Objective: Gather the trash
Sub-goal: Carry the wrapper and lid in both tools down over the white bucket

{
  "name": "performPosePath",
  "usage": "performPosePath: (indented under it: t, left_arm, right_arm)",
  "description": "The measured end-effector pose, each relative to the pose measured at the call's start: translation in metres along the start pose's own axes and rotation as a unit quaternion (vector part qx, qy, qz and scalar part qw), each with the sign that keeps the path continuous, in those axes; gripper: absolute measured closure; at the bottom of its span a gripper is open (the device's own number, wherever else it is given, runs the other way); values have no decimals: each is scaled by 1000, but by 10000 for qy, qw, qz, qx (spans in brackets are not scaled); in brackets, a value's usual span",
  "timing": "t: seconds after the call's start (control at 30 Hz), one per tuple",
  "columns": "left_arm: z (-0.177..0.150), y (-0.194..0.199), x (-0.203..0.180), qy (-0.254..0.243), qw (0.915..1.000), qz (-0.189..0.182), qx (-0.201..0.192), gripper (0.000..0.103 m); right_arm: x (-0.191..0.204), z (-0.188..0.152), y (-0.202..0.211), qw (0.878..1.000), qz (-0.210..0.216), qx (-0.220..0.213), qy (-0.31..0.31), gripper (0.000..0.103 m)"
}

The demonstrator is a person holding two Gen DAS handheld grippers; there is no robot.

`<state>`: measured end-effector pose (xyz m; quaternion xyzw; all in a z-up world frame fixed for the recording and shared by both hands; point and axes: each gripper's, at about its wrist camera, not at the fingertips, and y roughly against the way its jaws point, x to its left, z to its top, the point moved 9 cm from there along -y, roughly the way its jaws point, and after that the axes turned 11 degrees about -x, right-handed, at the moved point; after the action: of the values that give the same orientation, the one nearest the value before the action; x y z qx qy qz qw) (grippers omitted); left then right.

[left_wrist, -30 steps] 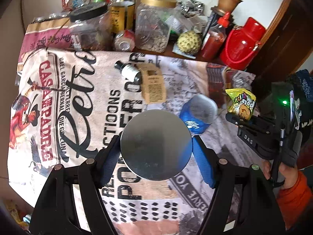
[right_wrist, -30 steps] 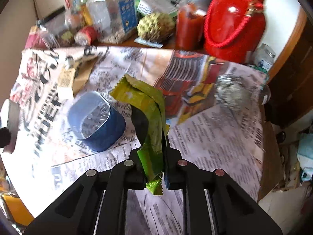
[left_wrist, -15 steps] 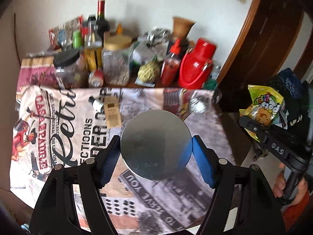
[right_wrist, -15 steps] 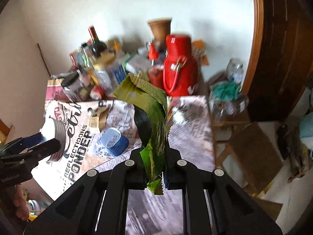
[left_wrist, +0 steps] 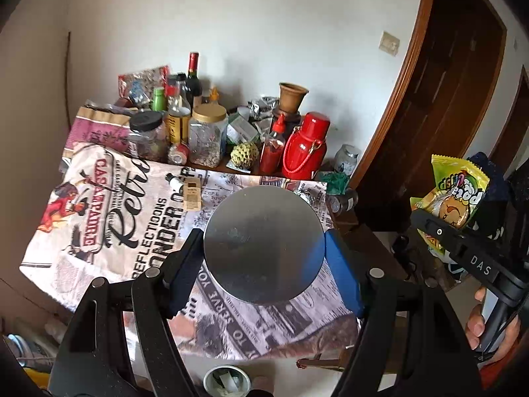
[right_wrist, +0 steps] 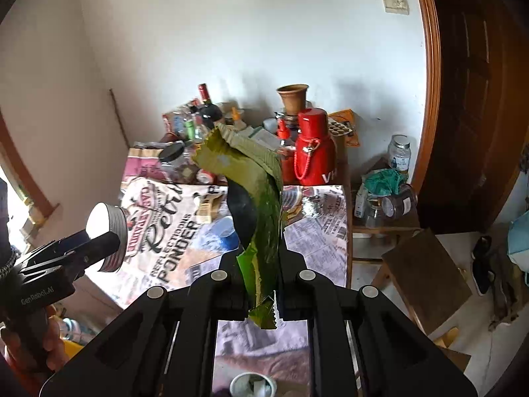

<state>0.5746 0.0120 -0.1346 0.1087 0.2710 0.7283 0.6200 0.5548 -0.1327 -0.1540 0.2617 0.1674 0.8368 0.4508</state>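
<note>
I hold the left gripper [left_wrist: 264, 248] raised above the table [left_wrist: 99, 231], clamped on a metal lid [left_wrist: 263, 244]; my right gripper [right_wrist: 261, 264], also above it, pinches a snack wrapper [right_wrist: 254, 198].

The lid [left_wrist: 263, 244] hides the blue cup behind it; the small bin [right_wrist: 253, 385] near us is cut off below.

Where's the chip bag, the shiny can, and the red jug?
chip bag [right_wrist: 261, 218], right wrist view, on its green middle.
can [left_wrist: 263, 244], left wrist view, on its flat round end.
red jug [left_wrist: 305, 152], left wrist view, on its body.
</note>
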Motion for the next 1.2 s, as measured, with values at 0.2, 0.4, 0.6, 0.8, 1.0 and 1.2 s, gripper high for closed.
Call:
performPosePath:
  t: [0.2,0.4,0.6,0.8,1.0,1.2]
  left_arm:
    - [0,54,9,-14,9997,-76,-249,31]
    - [-10,110,25,-118,9981,-377,-470,31]
    - [-40,164,55,-274,9969,-581,-463,31]
    - [-84,206,84,-363,9965,-723,-218,31]
    - [-122,225,92,-477,9948,-878,205,31]
    - [-158,228,94,-472,9927,-948,581,31]
  right_arm:
    - [32,-6,42,9998,44,-187,-17,93]
    - [72,-25,84,9991,-127,-414,-38,93]
    - [113,-67,121,9980,-309,-462,-297,93]
    - [143,-115,154,9966,-557,-322,-520,93]
    - [154,-149,172,9950,-754,-48,-655,93]
    - [150,-181,162,9930,-822,382,-754,93]
